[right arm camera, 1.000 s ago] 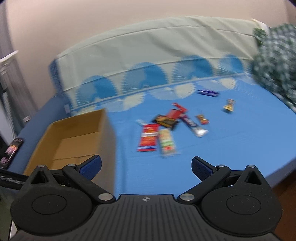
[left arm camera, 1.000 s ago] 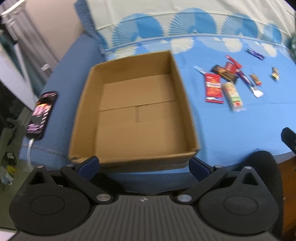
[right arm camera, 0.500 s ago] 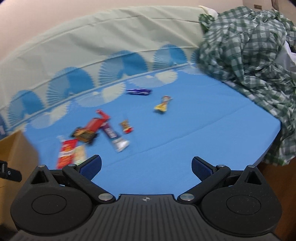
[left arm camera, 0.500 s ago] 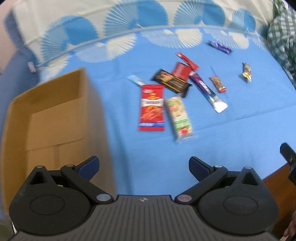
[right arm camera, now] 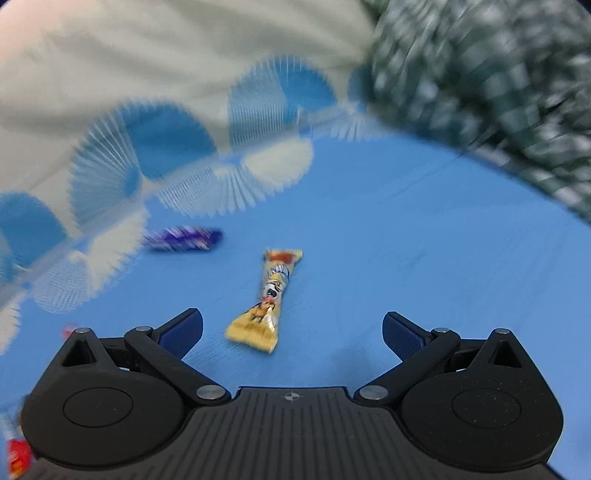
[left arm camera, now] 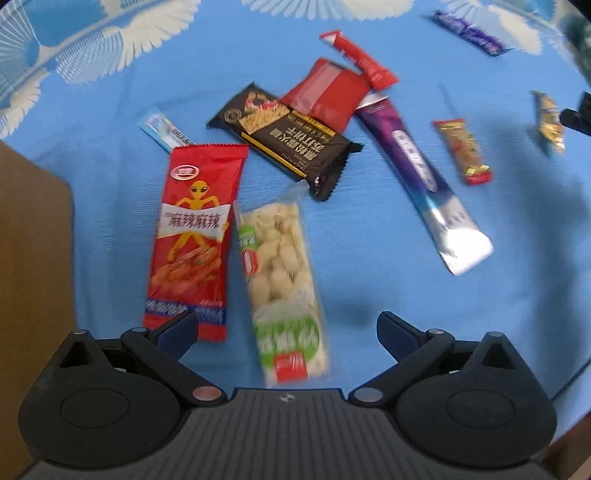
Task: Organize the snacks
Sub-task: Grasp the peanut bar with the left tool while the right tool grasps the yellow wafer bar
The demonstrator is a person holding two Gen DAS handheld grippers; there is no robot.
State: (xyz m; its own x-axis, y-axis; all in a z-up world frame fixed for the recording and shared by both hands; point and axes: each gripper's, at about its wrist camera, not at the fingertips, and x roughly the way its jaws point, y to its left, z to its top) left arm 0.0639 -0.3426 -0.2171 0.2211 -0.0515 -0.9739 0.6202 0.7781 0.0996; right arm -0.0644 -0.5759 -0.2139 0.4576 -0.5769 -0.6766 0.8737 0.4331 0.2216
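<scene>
Several snack packs lie on the blue bedsheet. In the left wrist view, my left gripper (left arm camera: 286, 328) is open just above a clear pack of white nuts with a green label (left arm camera: 279, 269). A red spicy snack pack (left arm camera: 192, 236) lies beside it on the left. A black biscuit pack (left arm camera: 284, 144), a red pouch (left arm camera: 325, 92) and a long purple stick (left arm camera: 421, 177) lie beyond. The cardboard box (left arm camera: 33, 258) edge is at the left. In the right wrist view, my right gripper (right arm camera: 291, 332) is open over a yellow candy (right arm camera: 267, 301).
A small red-gold bar (left arm camera: 463, 151), a yellow candy (left arm camera: 550, 122) and a purple wrapper (left arm camera: 469, 31) lie at the right of the left wrist view. A purple wrapper (right arm camera: 183, 238) and a green checked blanket (right arm camera: 491, 81) show in the right wrist view.
My left gripper moved right from the box and down toward the nut pack. My right gripper swung right and closer to the yellow candy. Both stayed open.
</scene>
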